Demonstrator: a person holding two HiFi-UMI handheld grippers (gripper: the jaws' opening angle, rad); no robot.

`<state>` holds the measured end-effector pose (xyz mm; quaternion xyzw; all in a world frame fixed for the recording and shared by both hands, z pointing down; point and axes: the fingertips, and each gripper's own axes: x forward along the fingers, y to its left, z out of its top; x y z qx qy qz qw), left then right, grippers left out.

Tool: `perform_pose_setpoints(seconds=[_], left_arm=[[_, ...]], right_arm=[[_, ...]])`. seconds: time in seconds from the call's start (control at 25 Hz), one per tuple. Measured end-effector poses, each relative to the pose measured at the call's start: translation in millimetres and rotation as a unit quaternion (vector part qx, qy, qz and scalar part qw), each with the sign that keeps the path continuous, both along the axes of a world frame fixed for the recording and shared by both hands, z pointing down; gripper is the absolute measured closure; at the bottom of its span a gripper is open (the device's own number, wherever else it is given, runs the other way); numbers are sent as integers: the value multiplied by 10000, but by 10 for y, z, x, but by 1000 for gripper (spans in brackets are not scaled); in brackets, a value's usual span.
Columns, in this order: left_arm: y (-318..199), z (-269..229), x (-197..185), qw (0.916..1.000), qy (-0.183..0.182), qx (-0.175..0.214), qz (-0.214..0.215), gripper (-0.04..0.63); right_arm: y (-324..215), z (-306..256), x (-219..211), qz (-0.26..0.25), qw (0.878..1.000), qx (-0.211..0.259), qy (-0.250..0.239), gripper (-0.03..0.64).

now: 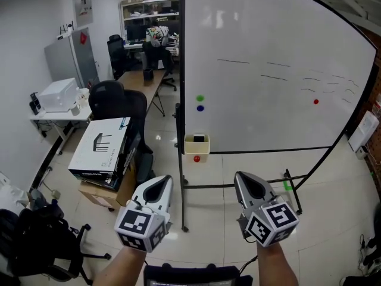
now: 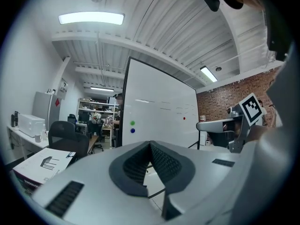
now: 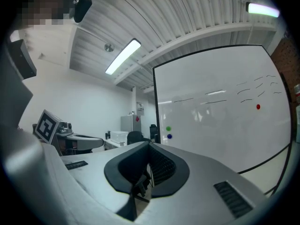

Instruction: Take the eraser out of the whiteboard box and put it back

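A cream whiteboard box (image 1: 196, 149) hangs at the lower left corner of the big whiteboard (image 1: 268, 70), with a dark eraser (image 1: 199, 138) standing in it and a red magnet (image 1: 196, 158) on its front. Both grippers are held level in front of the board, well short of the box. My left gripper (image 1: 165, 179) points toward the board's left edge, jaws together and empty; its tips (image 2: 150, 145) meet in the left gripper view. My right gripper (image 1: 240, 176) is shut too, with nothing held (image 3: 149, 145).
Green (image 1: 200, 99) and blue (image 1: 200, 108) magnets sit above the box. The board's stand post (image 1: 181, 159) and floor bars run just ahead of the grippers. Stacked cartons (image 1: 101, 154), black office chairs (image 1: 116, 100) and a side table with a white machine (image 1: 58, 94) stand left.
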<state>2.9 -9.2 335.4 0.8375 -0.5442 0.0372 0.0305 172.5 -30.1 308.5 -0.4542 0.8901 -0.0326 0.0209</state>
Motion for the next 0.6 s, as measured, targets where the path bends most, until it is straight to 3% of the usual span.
perform_pose_setpoints(seconds=[0.6], left_arm=[[3, -34, -133, 9999, 14, 62, -84, 578]], right_arm=[[-21, -15, -86, -26, 10000, 26, 89, 611]])
